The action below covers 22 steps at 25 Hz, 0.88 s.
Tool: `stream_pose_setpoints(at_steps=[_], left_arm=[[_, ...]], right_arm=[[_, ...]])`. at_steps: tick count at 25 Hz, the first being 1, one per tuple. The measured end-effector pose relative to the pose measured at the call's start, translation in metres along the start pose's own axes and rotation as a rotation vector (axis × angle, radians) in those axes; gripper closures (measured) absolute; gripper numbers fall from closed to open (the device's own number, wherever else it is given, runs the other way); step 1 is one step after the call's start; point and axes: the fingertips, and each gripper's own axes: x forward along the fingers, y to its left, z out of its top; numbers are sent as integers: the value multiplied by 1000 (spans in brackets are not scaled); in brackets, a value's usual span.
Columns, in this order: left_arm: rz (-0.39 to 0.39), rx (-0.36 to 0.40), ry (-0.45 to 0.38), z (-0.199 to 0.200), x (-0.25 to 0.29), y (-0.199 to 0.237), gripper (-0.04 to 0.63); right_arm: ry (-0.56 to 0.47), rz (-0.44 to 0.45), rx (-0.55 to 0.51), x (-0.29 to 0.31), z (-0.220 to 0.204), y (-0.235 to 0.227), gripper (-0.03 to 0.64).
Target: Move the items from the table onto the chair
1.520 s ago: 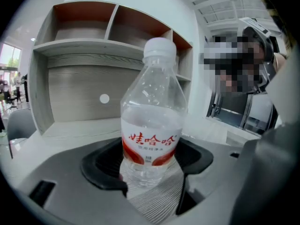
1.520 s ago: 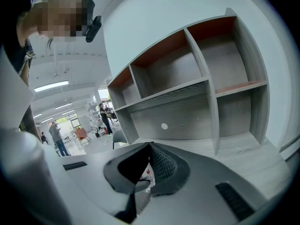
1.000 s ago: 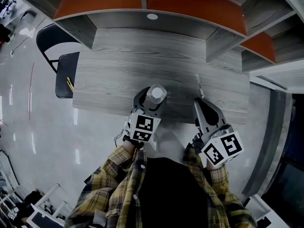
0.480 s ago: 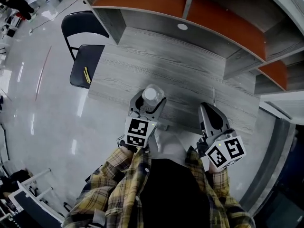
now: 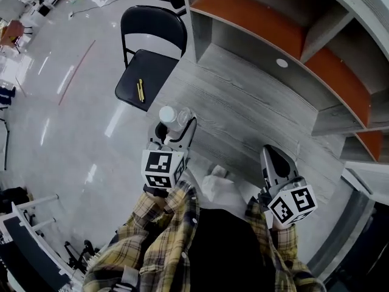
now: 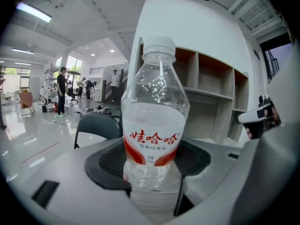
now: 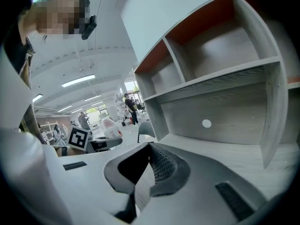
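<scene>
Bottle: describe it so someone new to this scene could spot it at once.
At the edge of the grey table beside the black chair, the left gripper holds the bottle. It is clear plastic with a white cap and a red label, the only bottle in view.

A grey shelf unit [image 5: 255, 20] with orange back panels bears a small white round cap [image 5: 281, 62] on its lower grey panel, and left of the shelf unit spreads a glossy pale floor [image 5: 79, 126] with a red line [image 5: 76, 72], white racks [image 5: 30, 224] and distant standing people [image 6: 61, 90].
</scene>
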Motion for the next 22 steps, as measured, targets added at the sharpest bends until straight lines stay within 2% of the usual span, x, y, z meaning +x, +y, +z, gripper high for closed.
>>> stream_pose_setpoints(at_steps=[4, 8, 15, 22], left_arm=[[50, -26, -7, 10, -1, 67, 302], [69, -34, -1, 19, 7, 136, 302], [41, 31, 59, 25, 44, 254, 302], [-2, 34, 87, 0, 112, 332, 302]], right_arm=[[33, 11, -7, 44, 0, 27, 598], [47, 8, 5, 100, 3, 58, 598], [49, -9, 68, 214, 4, 117, 598], [77, -36, 81, 296, -4, 149, 598]])
